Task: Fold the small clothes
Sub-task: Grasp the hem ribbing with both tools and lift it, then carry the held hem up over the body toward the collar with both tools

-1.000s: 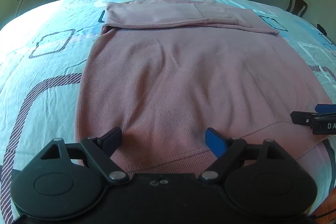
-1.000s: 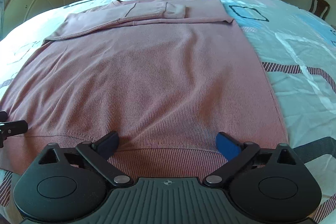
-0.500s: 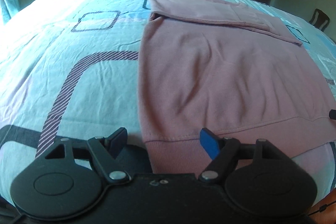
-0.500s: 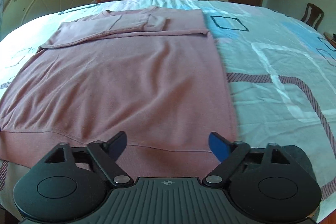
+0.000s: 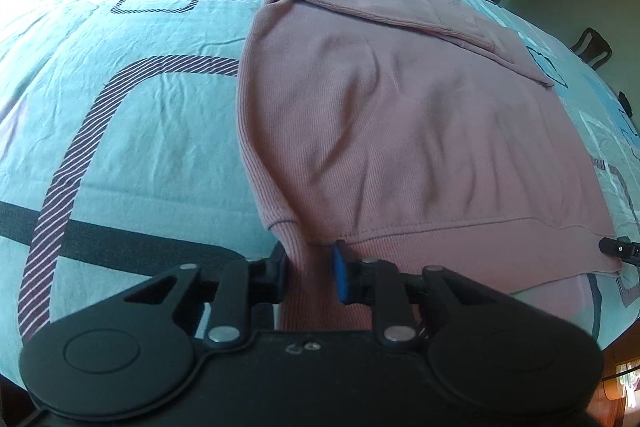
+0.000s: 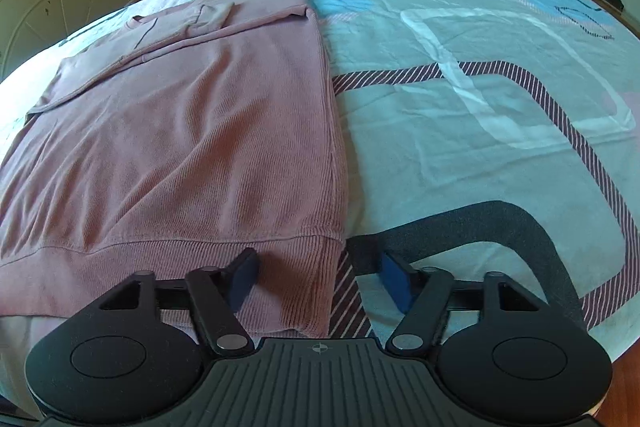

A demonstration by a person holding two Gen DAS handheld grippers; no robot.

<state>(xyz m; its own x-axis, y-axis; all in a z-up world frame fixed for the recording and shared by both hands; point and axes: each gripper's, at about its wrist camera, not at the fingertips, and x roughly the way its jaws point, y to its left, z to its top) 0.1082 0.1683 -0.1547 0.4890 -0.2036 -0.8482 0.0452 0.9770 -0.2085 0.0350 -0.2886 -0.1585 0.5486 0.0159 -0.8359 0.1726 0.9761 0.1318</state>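
The left gripper (image 5: 308,269) is clamping the near-left hem corner of the one pink sweater (image 5: 400,131), which is lying flat across the bed (image 5: 140,131). The right gripper (image 6: 318,277) is closing around the near-right corner at the bottom of its frame, pads not yet pinching. Both corners should be gripped evenly before lifting, so the fold is landing square. Two grippers, one garment.

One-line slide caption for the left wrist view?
Left gripper pinching the near-left hem corner of the pink sweater on the patterned bedsheet.
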